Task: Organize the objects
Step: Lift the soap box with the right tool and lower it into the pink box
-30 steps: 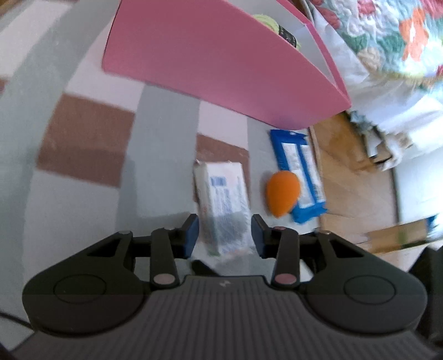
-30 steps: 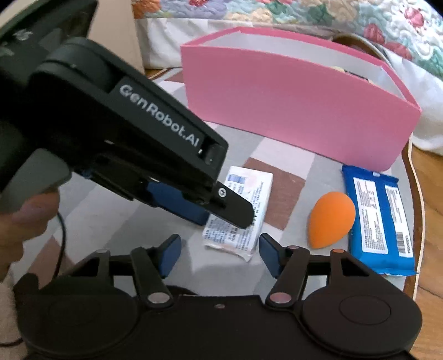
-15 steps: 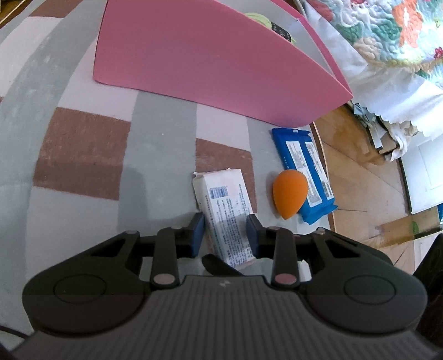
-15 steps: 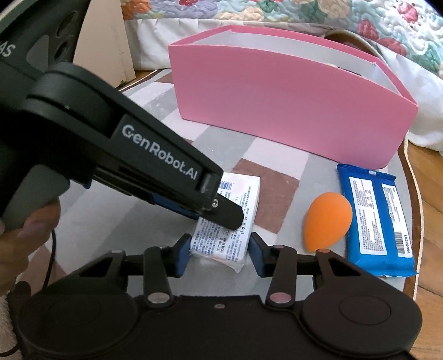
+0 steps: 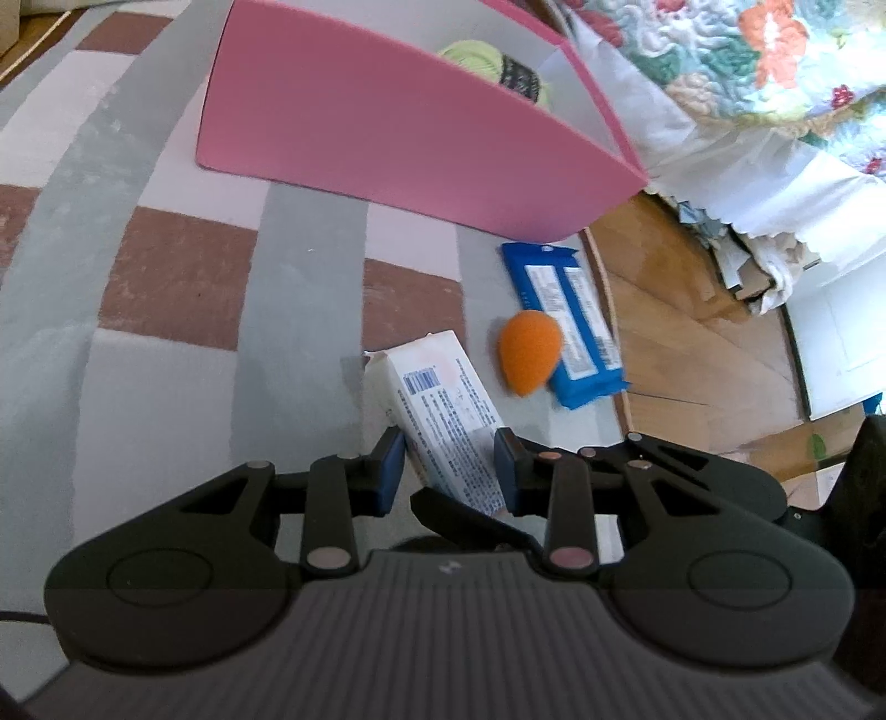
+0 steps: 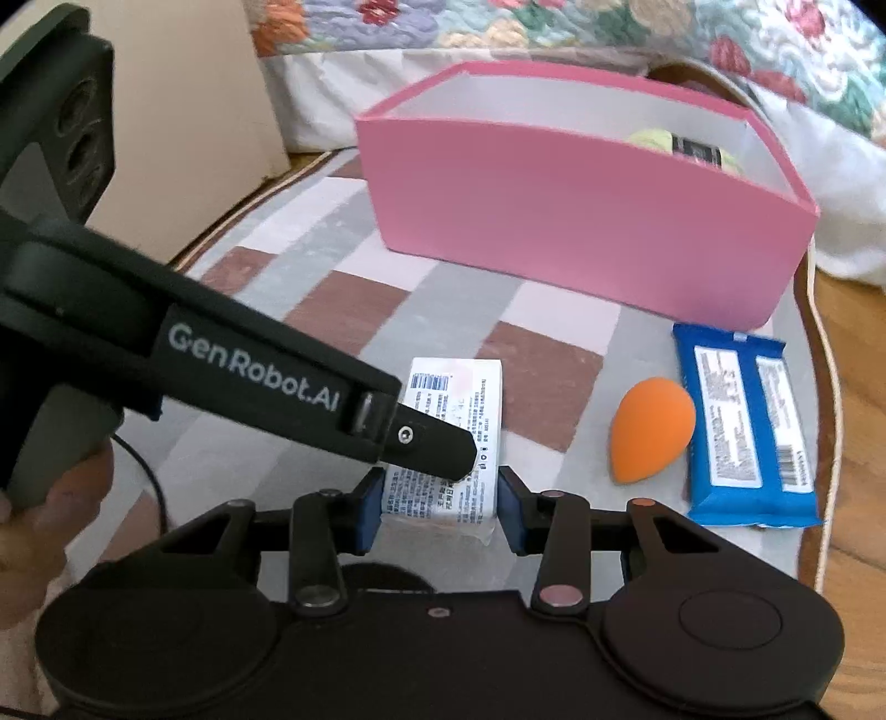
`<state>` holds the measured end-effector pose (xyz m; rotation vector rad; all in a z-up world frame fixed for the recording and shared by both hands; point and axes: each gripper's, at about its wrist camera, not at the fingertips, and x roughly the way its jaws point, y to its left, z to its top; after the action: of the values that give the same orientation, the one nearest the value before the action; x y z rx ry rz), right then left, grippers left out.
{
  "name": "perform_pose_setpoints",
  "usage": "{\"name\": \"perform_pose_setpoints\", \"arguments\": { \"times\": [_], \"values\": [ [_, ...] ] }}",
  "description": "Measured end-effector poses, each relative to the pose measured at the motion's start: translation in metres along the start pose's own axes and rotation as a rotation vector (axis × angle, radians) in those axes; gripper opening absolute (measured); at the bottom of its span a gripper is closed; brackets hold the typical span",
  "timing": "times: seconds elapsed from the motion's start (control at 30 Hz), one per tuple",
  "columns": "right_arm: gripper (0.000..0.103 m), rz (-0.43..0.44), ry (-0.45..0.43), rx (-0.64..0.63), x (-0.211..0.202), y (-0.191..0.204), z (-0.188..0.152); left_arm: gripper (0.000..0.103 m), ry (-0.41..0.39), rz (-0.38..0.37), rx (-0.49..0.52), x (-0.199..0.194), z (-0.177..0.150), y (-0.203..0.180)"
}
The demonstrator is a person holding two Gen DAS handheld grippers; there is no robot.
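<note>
Down near the bottom of both views, a white packet [image 6: 451, 437] printed with a barcode and small text lies between the blue pads of both grippers at once. From the right wrist view, the right gripper [image 6: 440, 507] has its jaws set on either side of the packet's near end, the pads touching or all but touching its long edges; whether they truly press it cannot be told. The left gripper [image 6: 432, 451] reaches in from the left, its black tip lying over the middle of the packet. From the left wrist view, the left gripper [image 5: 448, 471] also has its jaws around the packet [image 5: 443, 410], which runs at a slant between the pads; the right pad touches it, the left pad sits just beside it, so a firm grip cannot be confirmed.

The packet rests on a checked rug [image 6: 343, 299] of grey, white and brown squares. To its right lies an orange egg-shaped sponge [image 6: 650, 429], and just right of that a blue wrapped pack [image 6: 742, 426] with white labels. Farther away stands a pink open box [image 6: 581, 221]; a pale green item with a dark band [image 6: 686, 147] sits inside it at the right end. Beyond the box hangs a flowered quilt [image 6: 609, 27].
</note>
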<state>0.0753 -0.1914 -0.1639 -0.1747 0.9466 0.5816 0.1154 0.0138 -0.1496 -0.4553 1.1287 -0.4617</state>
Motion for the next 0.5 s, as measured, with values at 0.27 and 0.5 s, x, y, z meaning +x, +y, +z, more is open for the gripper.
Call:
{"name": "perform_pose_setpoints", "arguments": {
  "times": [0.27,0.5],
  "values": [
    [0.047,0.033,-0.053,-0.039,-0.039,-0.012,0.031,0.033,-0.089,0.008,0.001,-0.048,-0.006,-0.020],
    [0.047,0.033,-0.119,-0.089,-0.062,0.001,0.058,0.033,-0.143,0.014,0.014,-0.075,0.008,-0.042]
  ]
}}
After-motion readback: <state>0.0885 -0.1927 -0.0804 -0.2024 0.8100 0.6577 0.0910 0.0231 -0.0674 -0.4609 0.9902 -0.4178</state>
